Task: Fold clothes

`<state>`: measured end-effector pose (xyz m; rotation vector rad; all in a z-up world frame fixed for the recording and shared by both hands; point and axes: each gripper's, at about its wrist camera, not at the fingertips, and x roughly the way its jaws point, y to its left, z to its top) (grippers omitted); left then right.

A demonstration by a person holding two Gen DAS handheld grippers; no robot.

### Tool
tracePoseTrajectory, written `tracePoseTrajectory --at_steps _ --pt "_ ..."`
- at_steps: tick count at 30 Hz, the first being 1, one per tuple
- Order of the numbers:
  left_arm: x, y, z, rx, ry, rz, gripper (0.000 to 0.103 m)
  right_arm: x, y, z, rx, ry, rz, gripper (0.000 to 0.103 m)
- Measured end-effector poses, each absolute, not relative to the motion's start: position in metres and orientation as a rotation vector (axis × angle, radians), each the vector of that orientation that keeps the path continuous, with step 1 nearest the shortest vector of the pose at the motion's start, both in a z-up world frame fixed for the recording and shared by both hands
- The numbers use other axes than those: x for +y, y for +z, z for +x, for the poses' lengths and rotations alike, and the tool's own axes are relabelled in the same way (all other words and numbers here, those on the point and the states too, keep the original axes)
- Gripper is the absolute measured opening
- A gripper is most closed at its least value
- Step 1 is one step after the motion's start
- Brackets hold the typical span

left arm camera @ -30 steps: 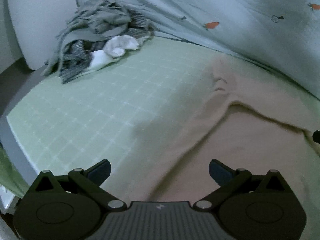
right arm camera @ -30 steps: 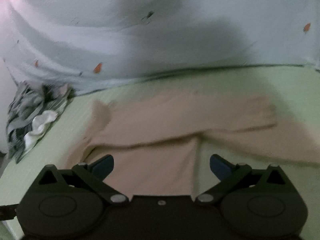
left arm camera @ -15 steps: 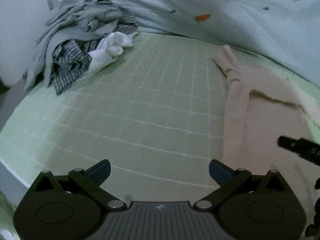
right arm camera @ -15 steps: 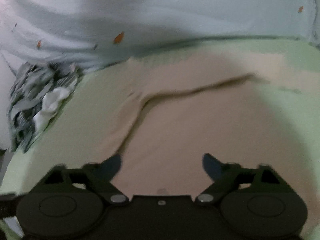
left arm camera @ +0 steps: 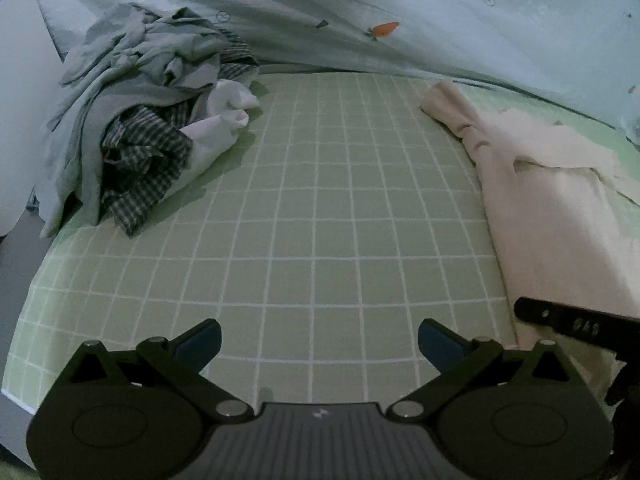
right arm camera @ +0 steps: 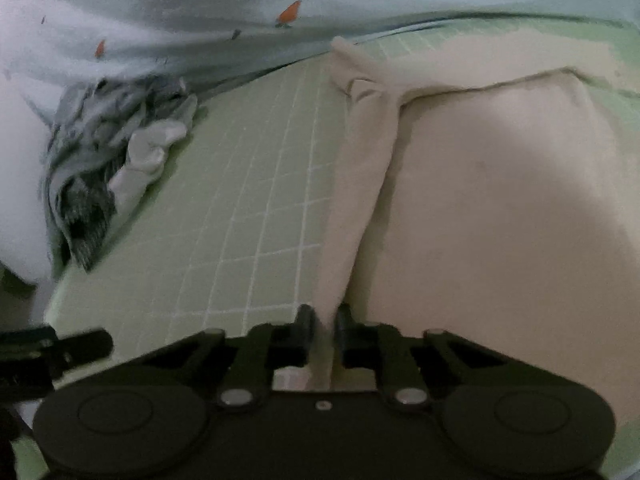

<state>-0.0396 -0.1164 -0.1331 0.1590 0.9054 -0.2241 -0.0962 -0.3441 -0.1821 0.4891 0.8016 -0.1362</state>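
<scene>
A beige long-sleeved garment [left arm camera: 552,220] lies flat on the green checked sheet [left arm camera: 320,208]. In the right wrist view its left sleeve [right arm camera: 360,168] runs down along the body of the garment [right arm camera: 500,200]. My right gripper [right arm camera: 323,320] is closing its jaws on the lower end of that sleeve, and the cloth is pinched between the pads. My left gripper [left arm camera: 320,340] is open over bare sheet, just left of the garment's edge, with nothing between its fingers. Part of the right gripper [left arm camera: 576,326] shows at the garment's lower left edge.
A heap of grey, checked and white clothes [left arm camera: 140,120] lies at the far left of the bed. A pale blue duvet with carrot prints [left arm camera: 400,8] is bunched along the back. The bed's edge [left arm camera: 24,280] drops off at the left.
Both grippers have moved left across the bed. The right jaws have gone from wide open to closed on the sleeve. The left gripper now hangs over bare sheet instead of the garment.
</scene>
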Motion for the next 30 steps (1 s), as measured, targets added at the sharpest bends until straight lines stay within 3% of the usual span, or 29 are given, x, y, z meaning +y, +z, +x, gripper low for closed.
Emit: tracePoseTrajectory --at_steps 11,30 --pt "-0.165 -0.129 -0.042 0.893 -0.292 0.139 0.103 -0.380 -0.155 -0.115 0.686 -0.159 0.465 0.005" --pt "-0.306 -0.176 -0.089 1.042 -0.334 0.230 0.103 -0.459 -0.181 -0.129 0.861 -0.030 0.314 0.006"
